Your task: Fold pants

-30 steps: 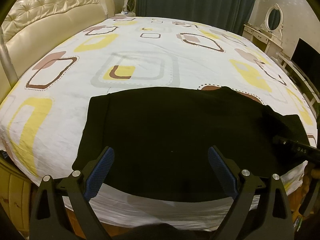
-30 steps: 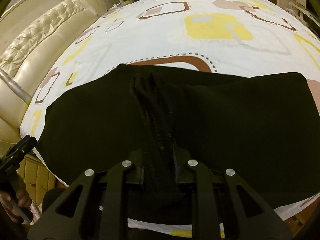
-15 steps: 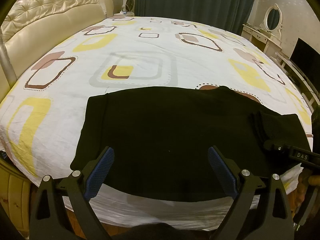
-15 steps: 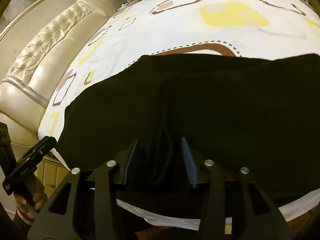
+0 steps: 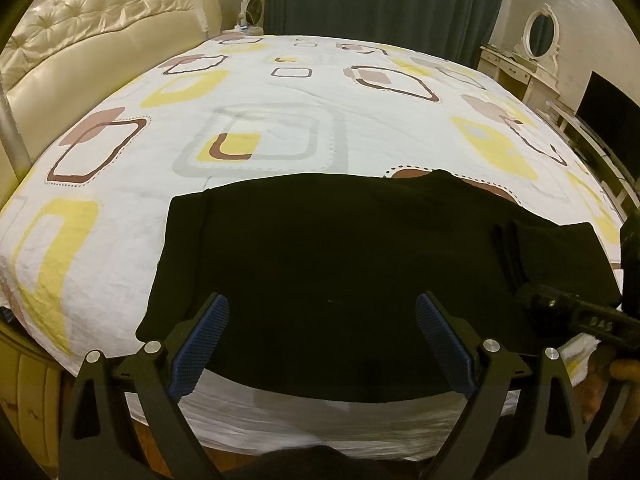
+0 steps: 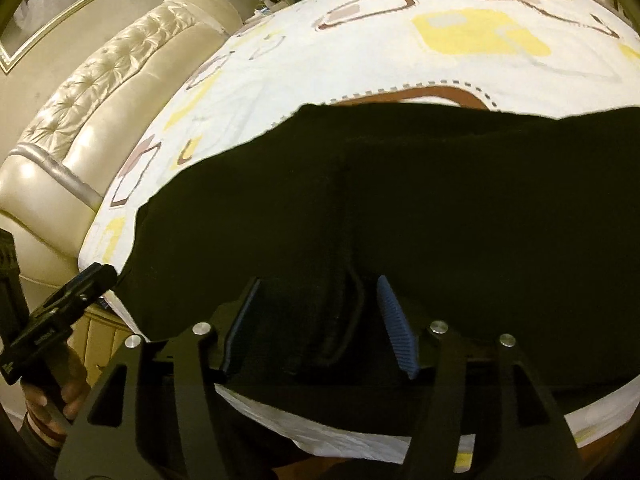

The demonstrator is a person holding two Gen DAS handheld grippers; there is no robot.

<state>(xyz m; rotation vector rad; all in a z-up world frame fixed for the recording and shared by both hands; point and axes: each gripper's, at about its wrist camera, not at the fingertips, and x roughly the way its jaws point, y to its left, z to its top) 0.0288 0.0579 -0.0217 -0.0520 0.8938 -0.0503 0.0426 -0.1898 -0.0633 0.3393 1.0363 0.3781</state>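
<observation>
Big bed w/ a white sheet printed in yellow, brown & grey squares fills most of the room, cream tufted headboard on its left side, dark teal curtain behind the far end. Black pants lie flat across the near edge of the bed, spread left to right, a bunched ridge of fabric toward the right end. White dresser w/ an oval mirror stands far right, near a dark screen. Left hand-held gripper hovers over the near hem — jaws wide apart, nothing in them. Right hand-held gripper sits low at that ridge, jaws part open either side of the fold, pads not pressing it.
</observation>
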